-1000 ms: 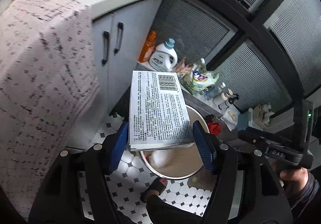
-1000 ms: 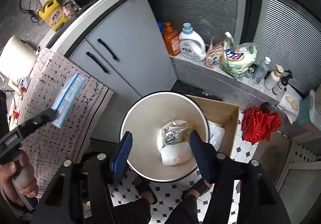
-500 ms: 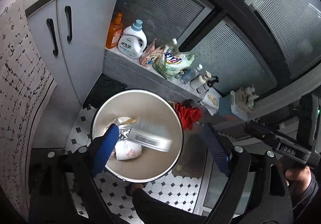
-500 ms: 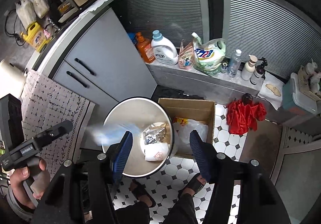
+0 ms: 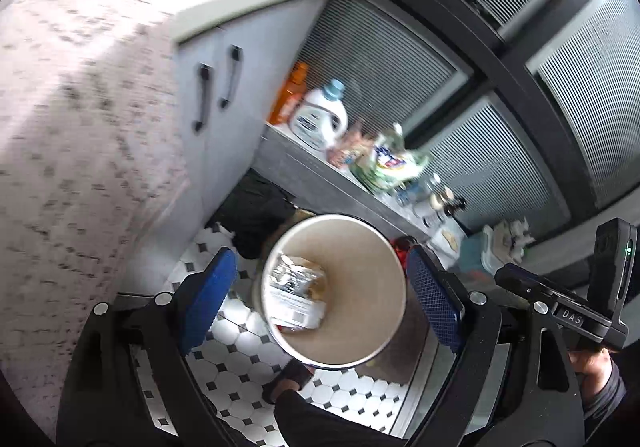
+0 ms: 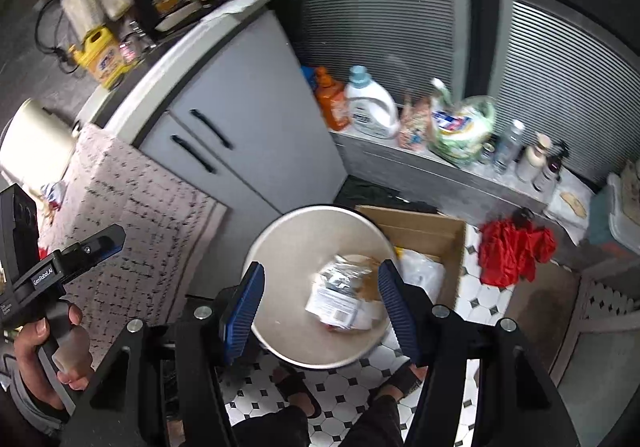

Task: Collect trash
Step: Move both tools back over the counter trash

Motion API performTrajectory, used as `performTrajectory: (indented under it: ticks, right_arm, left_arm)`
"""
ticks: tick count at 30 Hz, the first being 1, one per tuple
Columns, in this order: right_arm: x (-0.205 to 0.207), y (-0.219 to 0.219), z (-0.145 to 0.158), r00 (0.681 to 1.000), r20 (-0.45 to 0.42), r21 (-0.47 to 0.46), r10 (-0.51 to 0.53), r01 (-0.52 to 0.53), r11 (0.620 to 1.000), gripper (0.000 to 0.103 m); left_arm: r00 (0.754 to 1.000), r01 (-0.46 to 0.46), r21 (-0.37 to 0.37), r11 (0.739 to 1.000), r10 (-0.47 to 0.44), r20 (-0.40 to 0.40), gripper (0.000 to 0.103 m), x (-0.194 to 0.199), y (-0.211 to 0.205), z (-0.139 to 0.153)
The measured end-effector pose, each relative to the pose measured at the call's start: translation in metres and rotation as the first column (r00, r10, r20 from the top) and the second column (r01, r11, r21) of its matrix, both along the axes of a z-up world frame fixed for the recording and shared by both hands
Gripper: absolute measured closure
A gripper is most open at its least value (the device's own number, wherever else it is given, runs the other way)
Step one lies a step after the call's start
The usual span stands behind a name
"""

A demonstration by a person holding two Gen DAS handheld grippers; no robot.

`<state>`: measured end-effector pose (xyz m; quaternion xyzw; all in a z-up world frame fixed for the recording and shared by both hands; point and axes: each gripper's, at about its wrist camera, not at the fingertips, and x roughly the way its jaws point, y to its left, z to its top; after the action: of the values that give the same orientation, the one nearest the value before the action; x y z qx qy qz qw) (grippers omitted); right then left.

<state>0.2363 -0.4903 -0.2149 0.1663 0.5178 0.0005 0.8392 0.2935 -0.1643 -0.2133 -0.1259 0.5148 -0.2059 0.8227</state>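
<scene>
A round beige trash bin [image 5: 360,331] stands on the tiled floor below me; it also shows in the right wrist view [image 6: 280,251]. Inside lie a white printed box [image 5: 294,305], a foil wrapper [image 5: 292,271] and other trash. The box also shows in the right wrist view [image 6: 334,303]. My left gripper [image 5: 320,299] is open and empty above the bin. My right gripper [image 6: 320,307] is open and empty above the bin too.
A cardboard box [image 6: 424,235] with a white bag stands right of the bin. A table with a patterned cloth [image 6: 132,215] is at left, next to grey cabinets [image 6: 240,135]. Detergent bottles [image 6: 368,107] line a ledge. A red cloth [image 6: 512,251] lies on the floor. My feet are below the bin.
My left gripper opened and let go of the white printed box, which fell into the bin. Both grippers shifted above the bin.
</scene>
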Motion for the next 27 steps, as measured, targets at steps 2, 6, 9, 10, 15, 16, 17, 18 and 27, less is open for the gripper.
performTrajectory:
  ticks: [2, 6, 9, 10, 15, 16, 17, 18, 27]
  right_arm:
    - [0.009, 0.015, 0.005, 1.0, 0.011, 0.004, 0.027, -0.028, 1.0, 0.044]
    - [0.027, 0.052, 0.018, 0.994, 0.045, 0.014, 0.095, -0.096, 0.995, 0.04]
    - [0.036, 0.077, 0.028, 0.988, 0.079, 0.01, 0.134, -0.135, 0.991, 0.026]
    - [0.039, 0.087, 0.032, 0.984, 0.093, 0.011, 0.15, -0.152, 0.988, 0.025]
    - [0.054, 0.136, 0.046, 0.966, 0.123, 0.018, 0.228, -0.232, 0.972, 0.018]
    - [0.056, 0.144, 0.048, 0.961, 0.129, 0.021, 0.244, -0.249, 0.968, 0.018]
    - [0.059, 0.152, 0.051, 0.957, 0.134, 0.023, 0.259, -0.264, 0.964, 0.017]
    - [0.062, 0.163, 0.054, 0.951, 0.14, 0.025, 0.276, -0.282, 0.959, 0.015]
    - [0.081, 0.24, 0.07, 0.911, 0.179, 0.018, 0.372, -0.381, 0.924, 0.01]
  left_arm:
    - [0.999, -0.034, 0.006, 0.999, 0.034, 0.016, 0.017, -0.002, 0.021, 0.007]
    - [0.993, -0.11, 0.009, 0.994, 0.11, 0.045, 0.017, -0.003, 0.062, 0.021]
    - [0.983, -0.174, 0.015, 0.985, 0.173, 0.068, 0.014, -0.006, 0.094, 0.032]
    - [0.977, -0.201, 0.019, 0.979, 0.199, 0.081, 0.011, -0.008, 0.106, 0.036]
    - [0.946, -0.301, 0.02, 0.953, 0.296, 0.129, 0.01, -0.017, 0.157, 0.054]
    - [0.938, -0.323, 0.019, 0.946, 0.318, 0.138, 0.01, -0.02, 0.169, 0.057]
    - [0.93, -0.343, 0.018, 0.939, 0.337, 0.145, 0.01, -0.021, 0.179, 0.059]
    - [0.922, -0.363, 0.017, 0.932, 0.356, 0.151, 0.01, -0.024, 0.19, 0.061]
    - [0.849, -0.505, 0.01, 0.863, 0.494, 0.187, 0.01, -0.047, 0.284, 0.07]
